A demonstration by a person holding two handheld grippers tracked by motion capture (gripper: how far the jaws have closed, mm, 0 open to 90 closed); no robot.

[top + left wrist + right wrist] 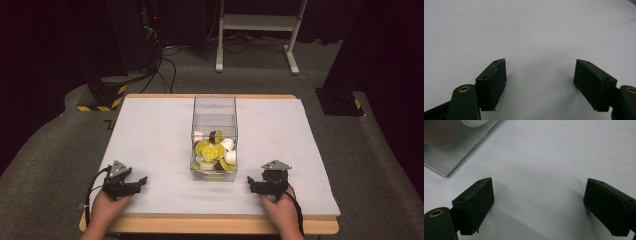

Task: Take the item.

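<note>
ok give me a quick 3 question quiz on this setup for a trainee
1. True or false: both grippers are shut on pieces from the box.
2. Where does the clear box stand: A) between the two grippers, B) left of the left gripper, C) off the table?
3. Fill in: the pieces in the box are yellow-green, brown and ____.

Key:
1. False. The left gripper and the right gripper rest open and empty on the white mat.
2. A.
3. White, as the small pieces show through the clear wall.
</note>
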